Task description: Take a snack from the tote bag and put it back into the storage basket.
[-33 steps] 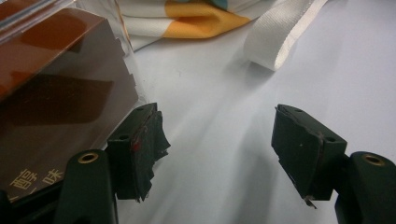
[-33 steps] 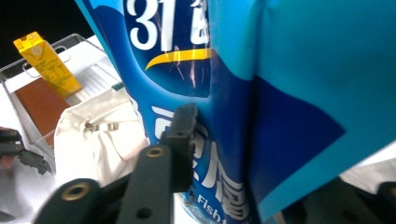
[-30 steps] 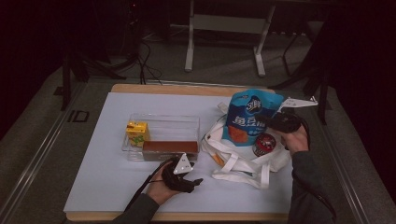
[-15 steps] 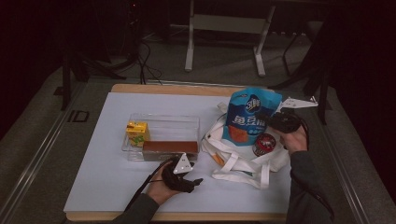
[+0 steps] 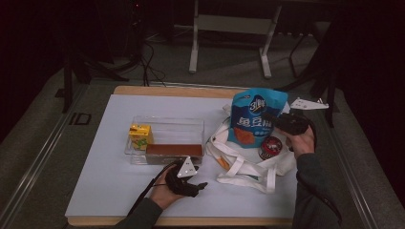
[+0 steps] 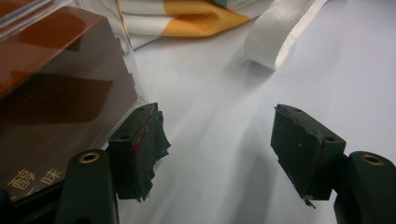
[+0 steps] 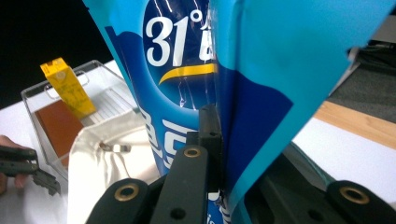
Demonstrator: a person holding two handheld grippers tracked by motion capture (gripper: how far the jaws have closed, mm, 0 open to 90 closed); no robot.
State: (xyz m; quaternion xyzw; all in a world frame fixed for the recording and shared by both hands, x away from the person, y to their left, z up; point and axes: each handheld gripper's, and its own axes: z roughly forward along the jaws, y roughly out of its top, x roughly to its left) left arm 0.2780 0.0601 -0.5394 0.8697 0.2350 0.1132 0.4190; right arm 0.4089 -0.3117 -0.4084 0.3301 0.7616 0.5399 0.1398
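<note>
A blue snack bag [image 5: 252, 119] stands upright over the white tote bag [image 5: 248, 162] at the right of the table. My right gripper [image 5: 265, 117] is shut on a fold of the blue snack bag [image 7: 187, 56], with the film pinched between the pads of my right gripper [image 7: 217, 140]. My left gripper [image 5: 202, 185] rests low on the table near the front edge, just in front of the clear container [image 5: 191, 125]. My left gripper [image 6: 219, 140] stands open with only bare white table between its pads.
The clear container holds a yellow juice carton [image 5: 140, 135] and a brown box [image 5: 174, 151]; the brown box [image 6: 56, 93] is close beside my left jaw. A round red tin [image 5: 271, 146] lies in the tote. A tote strap [image 6: 280, 37] lies ahead on the table.
</note>
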